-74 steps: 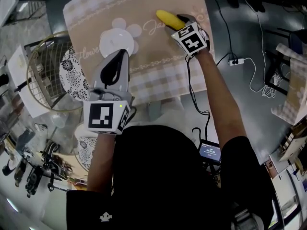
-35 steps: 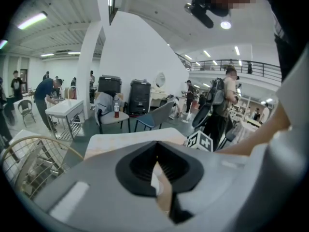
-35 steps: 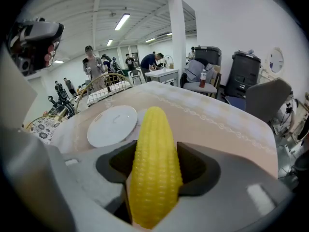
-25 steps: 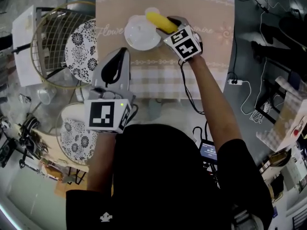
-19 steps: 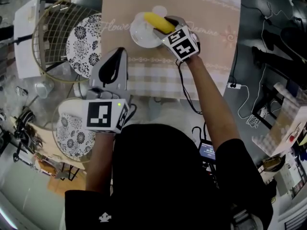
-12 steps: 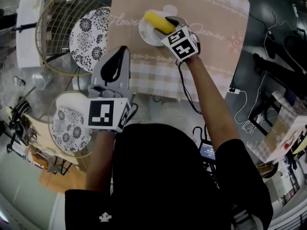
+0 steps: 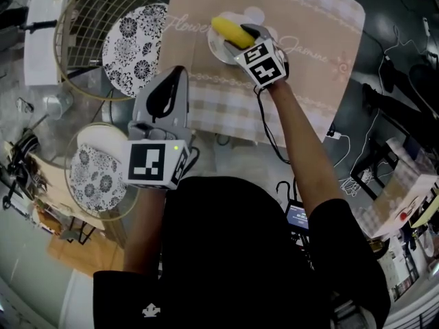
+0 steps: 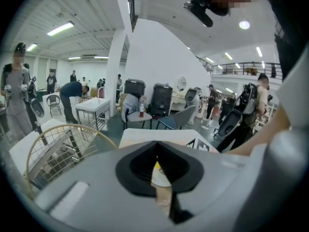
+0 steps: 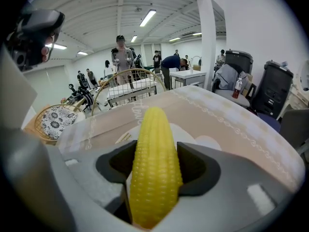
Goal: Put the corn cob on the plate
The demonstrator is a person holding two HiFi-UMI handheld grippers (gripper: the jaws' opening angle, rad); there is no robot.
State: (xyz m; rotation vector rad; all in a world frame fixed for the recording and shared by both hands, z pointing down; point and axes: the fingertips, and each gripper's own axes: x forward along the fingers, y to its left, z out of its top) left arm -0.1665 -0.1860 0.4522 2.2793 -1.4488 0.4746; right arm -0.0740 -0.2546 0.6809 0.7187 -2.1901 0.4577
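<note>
Carried across the tablecloth [image 7: 309, 19], the corn cob [image 7: 230, 31], clamped in the right gripper [image 7: 245, 37], now overlies the white plate [image 7: 221, 49] at twelve o'clock (left gripper [image 7: 179, 72]: jaws together, empty).

it is looking like a big open lab hall: people [image 9: 124, 57] are standing about among white tables [image 8: 92, 106] and chairs [image 8: 169, 122], strip lights [image 9: 147, 17] are glowing on a high ceiling [image 9: 96, 6], and cables [image 7: 351, 179] are trailing across the grey floor [image 7: 387, 67].
</note>
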